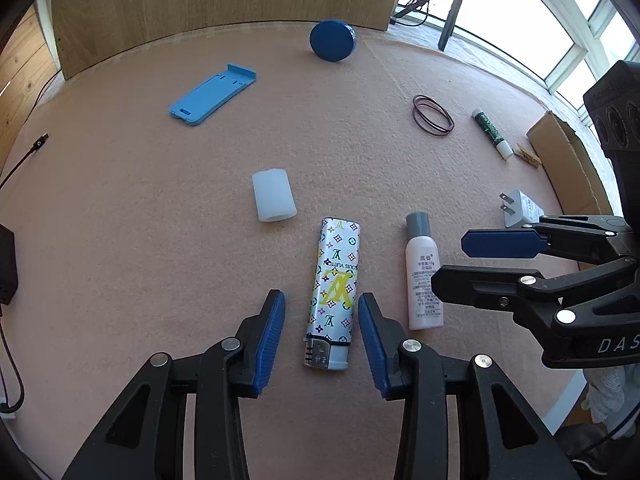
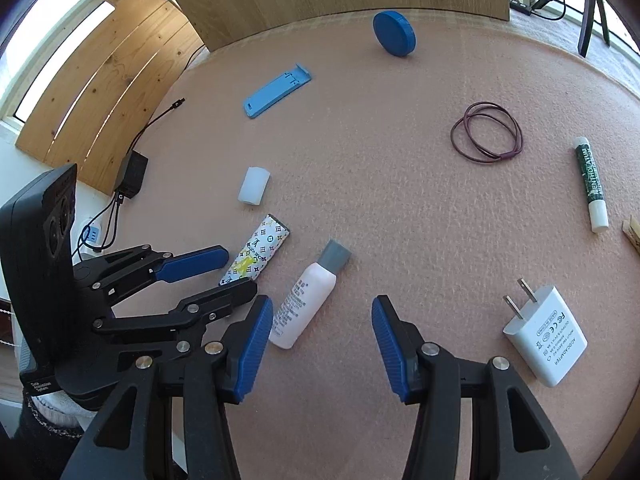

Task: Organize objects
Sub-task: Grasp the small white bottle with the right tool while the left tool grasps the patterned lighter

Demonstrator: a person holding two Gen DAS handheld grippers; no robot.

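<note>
A patterned white lighter lies on the pink felt table, between the open fingers of my left gripper, which does not touch it. A pink bottle with a grey cap lies just right of it. My right gripper is open and empty; the bottle lies by its left finger. The lighter shows partly behind the left gripper. The right gripper enters the left wrist view from the right.
On the felt lie a white silicone sleeve, a light blue phone stand, a round blue tin, a dark hair tie, a green lip balm, a white plug adapter and a cardboard box.
</note>
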